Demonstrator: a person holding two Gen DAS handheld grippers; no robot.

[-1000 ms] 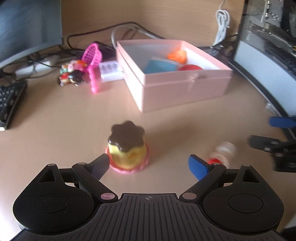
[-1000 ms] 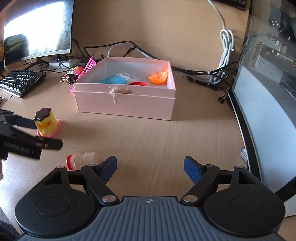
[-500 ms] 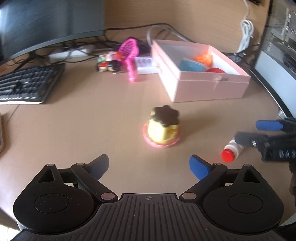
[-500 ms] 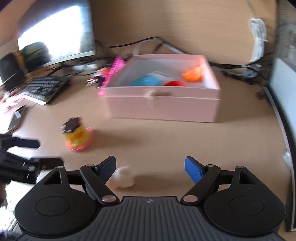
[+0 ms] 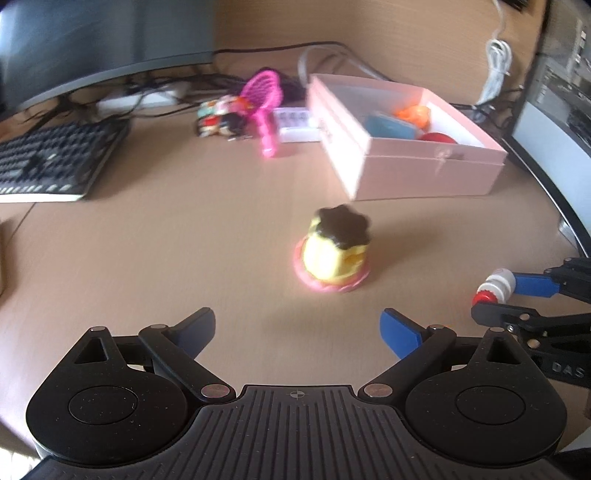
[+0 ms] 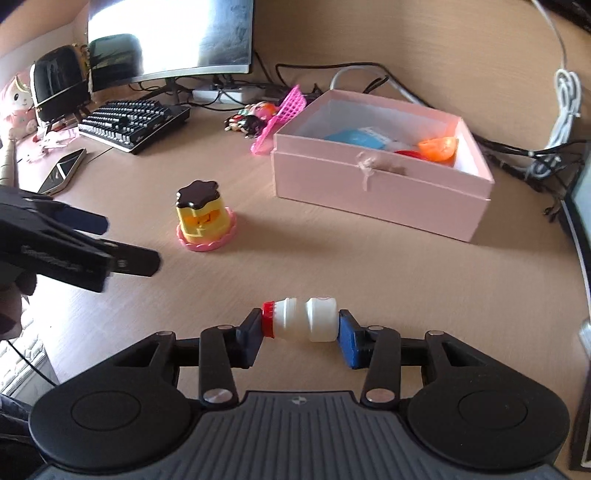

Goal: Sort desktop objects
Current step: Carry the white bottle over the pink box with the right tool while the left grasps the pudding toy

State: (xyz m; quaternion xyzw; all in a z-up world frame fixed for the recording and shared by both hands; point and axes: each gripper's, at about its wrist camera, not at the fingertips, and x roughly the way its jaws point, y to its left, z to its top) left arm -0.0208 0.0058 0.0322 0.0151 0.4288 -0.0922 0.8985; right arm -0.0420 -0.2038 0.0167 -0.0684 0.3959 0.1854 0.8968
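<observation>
My right gripper (image 6: 300, 334) is shut on a small white bottle with a red cap (image 6: 300, 320), held sideways between the pads just above the desk; the bottle also shows in the left wrist view (image 5: 495, 286). My left gripper (image 5: 297, 328) is open and empty, a short way in front of a yellow pudding toy with a dark top on a pink base (image 5: 334, 251), which also shows in the right wrist view (image 6: 204, 217). An open pink box (image 6: 380, 188) holds a blue card, an orange piece and a red item.
A pink toy racket (image 5: 264, 103), small figurines (image 5: 221, 118) and a white tray (image 5: 297, 123) lie left of the box. A keyboard (image 6: 133, 123), a phone (image 6: 62, 170) and a monitor (image 6: 170, 33) are at the left. Cables run along the back wall.
My right gripper has moved over the white bottle and shut on it. My left gripper has pulled back from the pudding toy and stays open.
</observation>
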